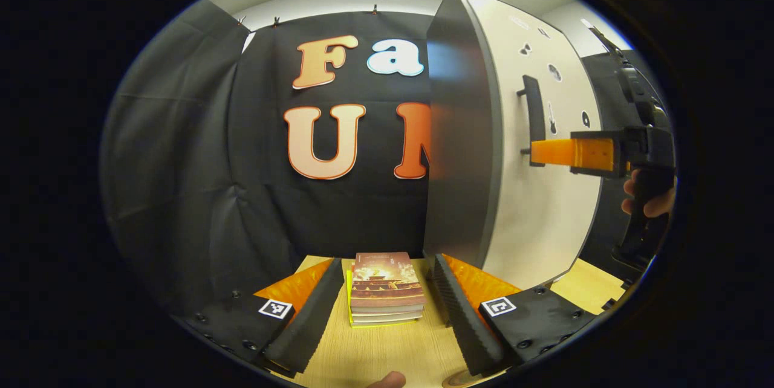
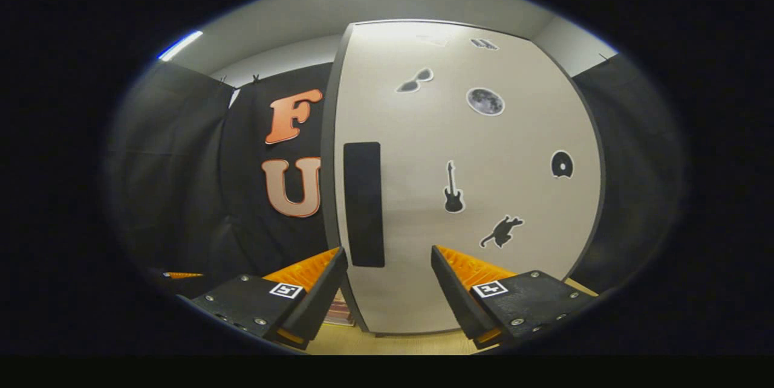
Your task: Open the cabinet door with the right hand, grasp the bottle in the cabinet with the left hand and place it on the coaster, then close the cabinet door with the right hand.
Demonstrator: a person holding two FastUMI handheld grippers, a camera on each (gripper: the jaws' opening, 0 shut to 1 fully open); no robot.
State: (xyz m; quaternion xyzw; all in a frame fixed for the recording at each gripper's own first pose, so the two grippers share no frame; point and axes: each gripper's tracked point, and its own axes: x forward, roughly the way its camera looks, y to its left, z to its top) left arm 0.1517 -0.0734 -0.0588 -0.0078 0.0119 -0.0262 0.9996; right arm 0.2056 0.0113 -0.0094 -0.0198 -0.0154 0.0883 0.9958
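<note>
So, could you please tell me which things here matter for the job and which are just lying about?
Job:
cabinet door, closed
door handle
right claw, open before the handle
left claw, open

Lying about:
stack of books
stickers on the door

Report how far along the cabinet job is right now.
Done: nothing yet; the cabinet door looks shut. In hand: the right gripper is open, lined up with the door handle but not closed on it; the left gripper view shows it reaching toward the handle. The left gripper waits open over the table, a stack of books ahead. Left: opening the door, moving the bottle, closing the door.
</note>
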